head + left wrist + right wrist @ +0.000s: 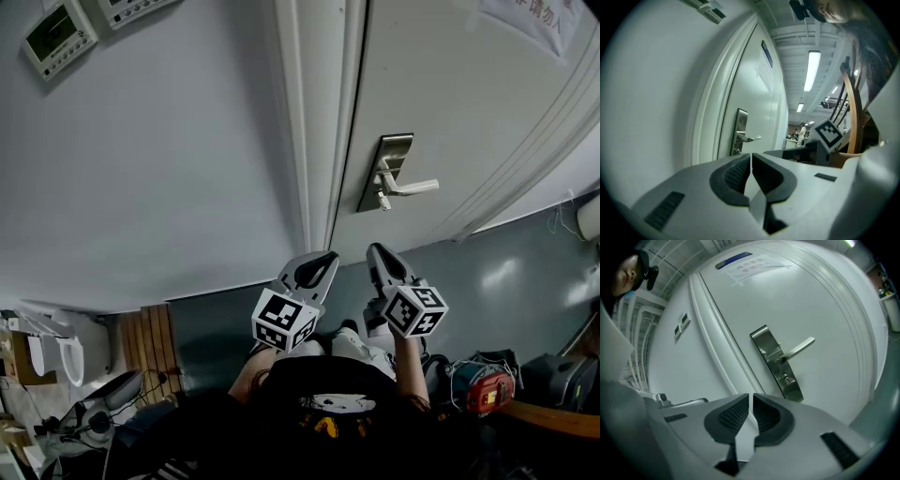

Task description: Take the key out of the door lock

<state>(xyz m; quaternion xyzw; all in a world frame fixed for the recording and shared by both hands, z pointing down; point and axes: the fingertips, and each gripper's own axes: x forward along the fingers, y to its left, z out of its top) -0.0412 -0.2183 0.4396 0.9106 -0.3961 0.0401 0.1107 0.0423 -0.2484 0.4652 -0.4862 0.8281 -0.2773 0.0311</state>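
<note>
A steel lock plate (pixel 384 173) with a lever handle (pixel 414 187) sits on the white door. A small key (pixel 787 379) sticks out of the keyhole below the lever; in the head view the key (pixel 383 200) is a tiny stub. Both grippers hang well short of the door, below the lock. My left gripper (pixel 322 262) is shut with nothing between its pads, and its own view shows the closed tips (pixel 751 157) and the lock plate (pixel 739 131) far ahead. My right gripper (pixel 378 251) is also shut and empty, its tips (pixel 750 399) pointing up toward the lock plate (pixel 777 363).
The white door frame (pixel 314 122) runs left of the lock, with wall panels (pixel 58 36) at the upper left. A paper notice (pixel 530 21) hangs on the door. A red tool (pixel 485 386) and other clutter lie on the floor at the right.
</note>
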